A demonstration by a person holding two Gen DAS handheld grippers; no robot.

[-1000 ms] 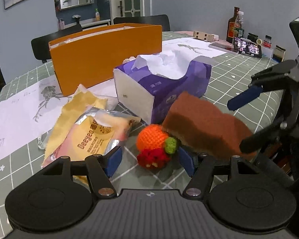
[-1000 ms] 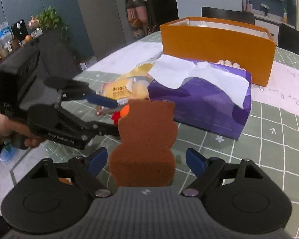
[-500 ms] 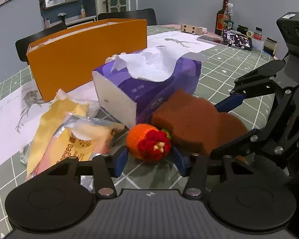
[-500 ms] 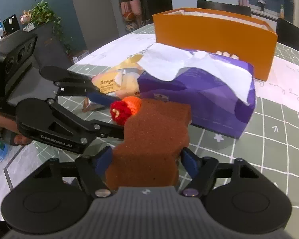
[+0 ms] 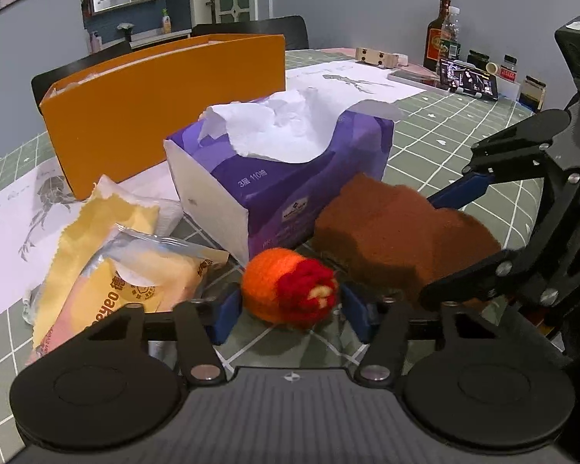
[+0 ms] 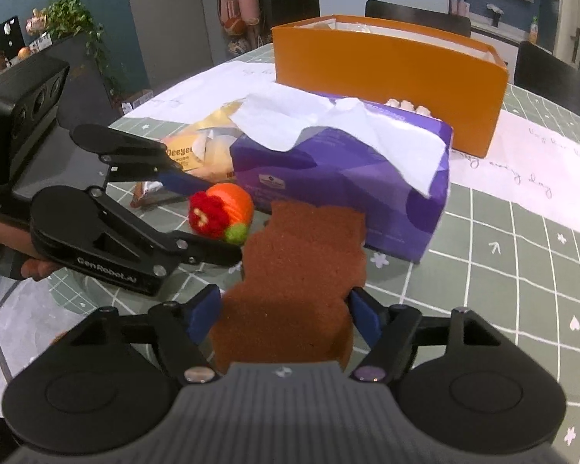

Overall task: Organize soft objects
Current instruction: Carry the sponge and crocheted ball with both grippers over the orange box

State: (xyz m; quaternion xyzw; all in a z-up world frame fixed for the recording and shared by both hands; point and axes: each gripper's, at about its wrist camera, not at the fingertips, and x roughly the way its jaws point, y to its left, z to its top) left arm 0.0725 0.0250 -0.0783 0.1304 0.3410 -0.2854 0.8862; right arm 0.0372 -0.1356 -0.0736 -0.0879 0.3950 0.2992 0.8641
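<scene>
Just in front of the purple tissue box (image 5: 282, 178), the left gripper (image 5: 288, 311) opens around the knitted ball (image 5: 288, 292) – the right gripper (image 6: 284, 315), opening too, holds the brown sponge (image 6: 301, 266) – either could slip out

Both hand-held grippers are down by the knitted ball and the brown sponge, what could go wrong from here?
1. The left hand-held gripper, jaws opening around the orange knitted ball, might let it roll away on the table.
2. The right hand-held gripper, also opening around the brown sponge, may drop it.
3. The two work very close together beside the purple tissue pack; they could collide.
</scene>
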